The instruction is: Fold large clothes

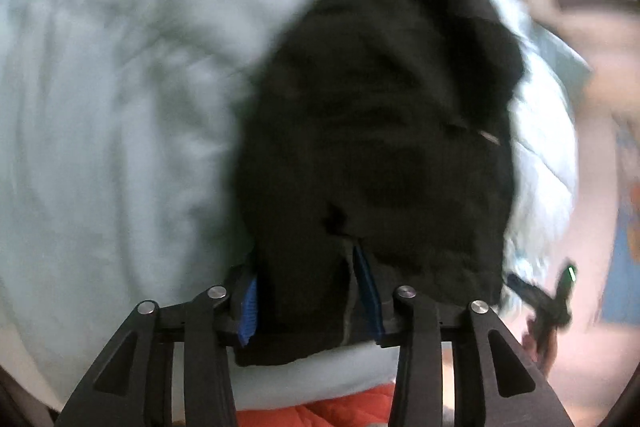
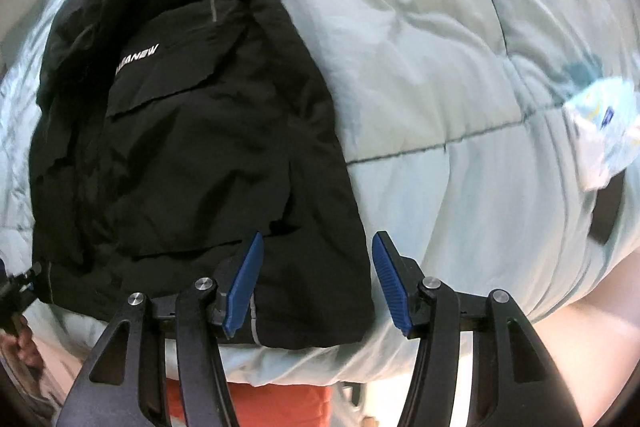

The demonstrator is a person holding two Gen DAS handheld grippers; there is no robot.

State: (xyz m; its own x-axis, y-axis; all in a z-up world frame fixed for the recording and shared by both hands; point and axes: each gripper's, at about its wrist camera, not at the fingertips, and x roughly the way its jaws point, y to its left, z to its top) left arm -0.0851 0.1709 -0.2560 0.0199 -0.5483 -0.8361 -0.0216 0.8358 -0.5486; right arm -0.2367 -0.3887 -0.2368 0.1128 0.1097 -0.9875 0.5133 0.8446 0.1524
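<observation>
Black jacket on pale quilt: left claw grips its hem, right claw gapes.

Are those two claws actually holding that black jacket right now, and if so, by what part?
The left gripper has the jacket hem between its pads, apparently gripped. The right gripper holds nothing: it stands open above the hem's corner.
</observation>
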